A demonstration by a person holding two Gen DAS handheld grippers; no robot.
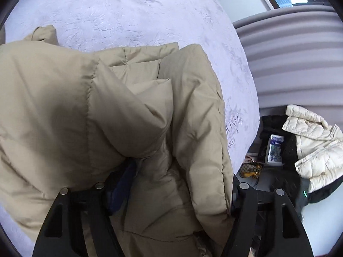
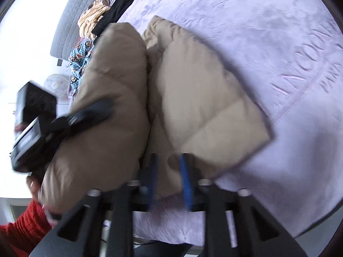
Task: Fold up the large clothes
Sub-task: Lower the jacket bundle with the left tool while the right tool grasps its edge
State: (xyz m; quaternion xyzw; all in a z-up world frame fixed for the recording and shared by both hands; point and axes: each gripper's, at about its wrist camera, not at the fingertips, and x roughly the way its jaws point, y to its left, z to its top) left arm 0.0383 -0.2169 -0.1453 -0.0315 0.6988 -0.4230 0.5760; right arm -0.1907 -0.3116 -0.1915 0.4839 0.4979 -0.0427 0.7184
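A tan puffer coat [image 2: 203,107] is lying doubled over near the bed's [image 2: 268,32] front edge. The right hand-held gripper [image 2: 169,182] is standing released over its hem; the left hand-held gripper [image 1: 169,194] is straddling a fold, unclenched, probably letting the panels settle.

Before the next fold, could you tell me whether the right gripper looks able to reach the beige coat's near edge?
Probably yes: the right gripper is open, the beige coat lies between its jaws, and nothing blocks it.

Left gripper [image 1: 169,192] and right gripper [image 2: 169,180] both parted.
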